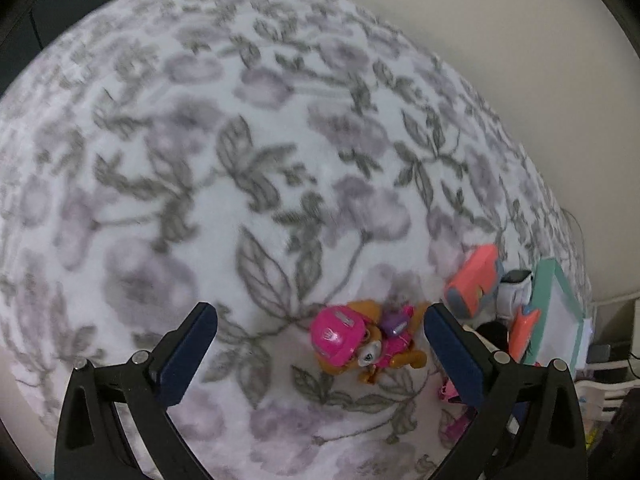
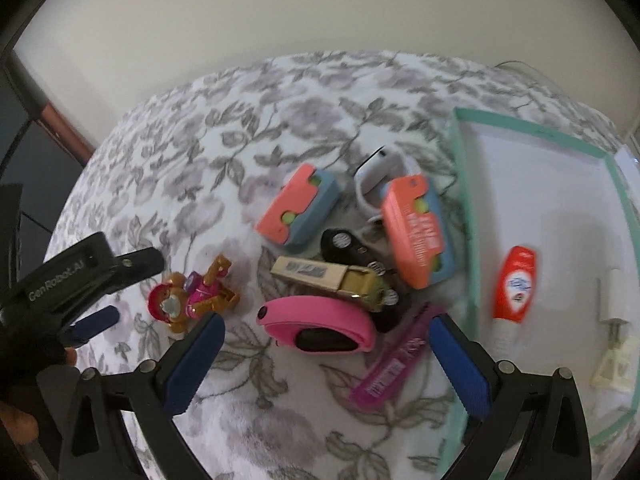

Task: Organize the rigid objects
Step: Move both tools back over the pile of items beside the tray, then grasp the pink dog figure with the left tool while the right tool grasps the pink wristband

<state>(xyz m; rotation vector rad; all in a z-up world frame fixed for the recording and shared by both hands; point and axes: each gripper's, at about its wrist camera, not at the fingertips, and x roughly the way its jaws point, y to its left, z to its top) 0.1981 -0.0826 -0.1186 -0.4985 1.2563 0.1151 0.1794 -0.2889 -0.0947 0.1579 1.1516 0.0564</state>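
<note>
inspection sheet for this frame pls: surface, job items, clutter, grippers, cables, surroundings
Surface: floral grey-and-white plush blanket.
Job's things: pink-helmeted toy pup figure lying alone; pile of two coral-and-blue cases, pink oval plastic case, gold rectangular box, purple comb.
Tray: teal-rimmed white tray holds red-and-white tube and a cream plug-like piece.
Clutter: nothing seen beyond the pile.
Grippers: left gripper open, above the pup; right gripper open, above the pink case.
Cables: thin wire at blanket's far edge.
Surroundings: plain cream wall.
</note>
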